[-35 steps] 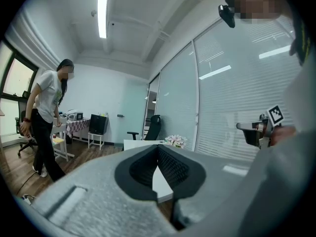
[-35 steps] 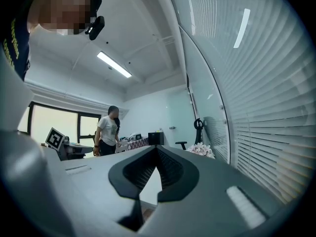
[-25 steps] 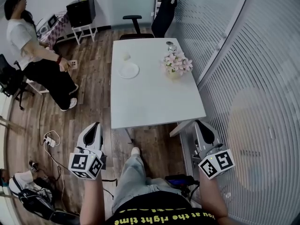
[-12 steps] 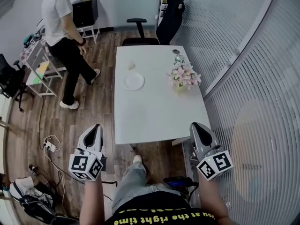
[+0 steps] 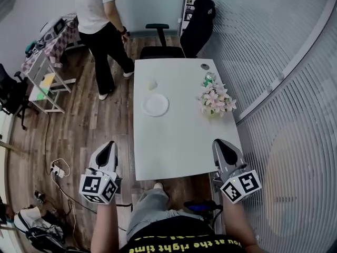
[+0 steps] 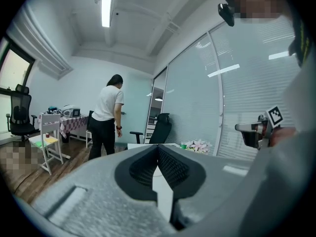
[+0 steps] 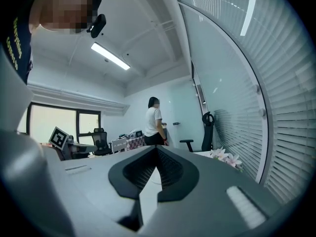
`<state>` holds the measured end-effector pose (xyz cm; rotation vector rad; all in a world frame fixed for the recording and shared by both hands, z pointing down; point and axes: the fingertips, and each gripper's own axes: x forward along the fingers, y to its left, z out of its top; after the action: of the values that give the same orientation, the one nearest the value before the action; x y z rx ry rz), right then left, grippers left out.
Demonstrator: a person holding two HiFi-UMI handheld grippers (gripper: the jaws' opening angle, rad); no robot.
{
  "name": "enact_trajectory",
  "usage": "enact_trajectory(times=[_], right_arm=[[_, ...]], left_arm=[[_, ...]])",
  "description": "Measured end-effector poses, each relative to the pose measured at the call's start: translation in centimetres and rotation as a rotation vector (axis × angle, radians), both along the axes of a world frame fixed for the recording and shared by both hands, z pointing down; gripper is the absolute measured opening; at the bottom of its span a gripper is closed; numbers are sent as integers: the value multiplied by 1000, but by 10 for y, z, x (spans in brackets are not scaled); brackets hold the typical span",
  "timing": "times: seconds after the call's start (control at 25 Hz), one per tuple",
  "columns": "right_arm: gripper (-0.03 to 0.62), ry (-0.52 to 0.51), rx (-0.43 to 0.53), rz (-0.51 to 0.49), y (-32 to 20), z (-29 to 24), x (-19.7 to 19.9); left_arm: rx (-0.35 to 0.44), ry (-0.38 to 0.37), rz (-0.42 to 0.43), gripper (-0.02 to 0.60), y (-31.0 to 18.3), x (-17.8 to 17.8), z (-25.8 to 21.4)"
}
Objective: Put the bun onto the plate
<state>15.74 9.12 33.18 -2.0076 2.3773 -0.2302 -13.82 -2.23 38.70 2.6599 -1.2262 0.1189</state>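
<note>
Approach step, it seems: left claw [image 5: 109, 145] and right claw [image 5: 220, 144], both pressed together and empty, hover at the near end of the worktop [image 5: 179, 141]; the bun [image 5: 151, 83] lies far off, just beyond the plate [image 5: 156, 105]; next, one claw must reach and spread.

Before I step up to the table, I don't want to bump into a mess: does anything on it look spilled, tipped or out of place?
Nothing stands out. The plate lies flat on the white table, the bun sits just beyond it, and the flowers stand upright near the right edge.
</note>
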Motion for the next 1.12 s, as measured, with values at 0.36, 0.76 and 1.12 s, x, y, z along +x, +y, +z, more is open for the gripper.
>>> enact_trajectory(times=[0.36,0.76,1.12], right_arm=[[6,-1,1,-8,-65,1,2],[6,-4,7,-3,-117,1,4],[6,-8,3,9,-137,2,7]], left_arm=[[-1,5,2,3,-63,6,1],[-5,6,12,3,-115,10,4],[-17,7,27,3,-132,14,9]])
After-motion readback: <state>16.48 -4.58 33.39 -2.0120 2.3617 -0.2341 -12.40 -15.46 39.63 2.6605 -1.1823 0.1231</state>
